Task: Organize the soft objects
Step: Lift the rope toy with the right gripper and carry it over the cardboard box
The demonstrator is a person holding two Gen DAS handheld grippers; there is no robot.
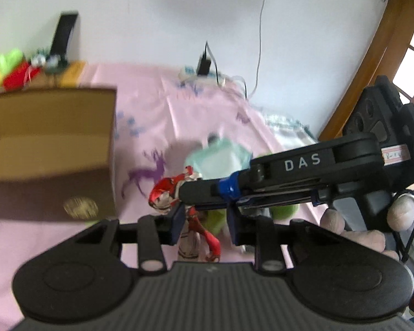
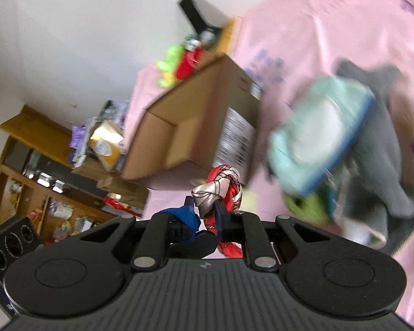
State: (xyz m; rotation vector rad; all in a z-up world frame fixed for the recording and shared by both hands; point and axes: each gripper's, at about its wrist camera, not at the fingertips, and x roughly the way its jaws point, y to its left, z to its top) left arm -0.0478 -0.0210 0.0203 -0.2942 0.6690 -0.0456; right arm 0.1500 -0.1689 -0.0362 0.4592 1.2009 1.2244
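A red-and-white patterned scarf [image 1: 165,193] [image 2: 220,190] hangs bunched above the pink sheet. My right gripper [image 1: 179,190] reaches in from the right in the left wrist view and is shut on the scarf's upper, knotted part; in its own view the right gripper [image 2: 204,207] has the knot just beyond its tips. My left gripper [image 1: 205,229] has the scarf's lower length between its blue-padded fingers and looks shut on it; one left finger [image 2: 183,218] shows beside the scarf in the right wrist view. An open cardboard box [image 1: 49,138] [image 2: 196,115] stands to the left.
A pile lies behind the scarf: a mint folded cloth [image 1: 215,162] [image 2: 317,127], a grey cloth [image 2: 386,165] and something green [image 1: 284,209]. The pink deer-print sheet [image 1: 207,104] covers the surface. Bright soft toys [image 1: 8,69] sit far left. A cluttered wooden shelf [image 2: 41,179] stands beyond.
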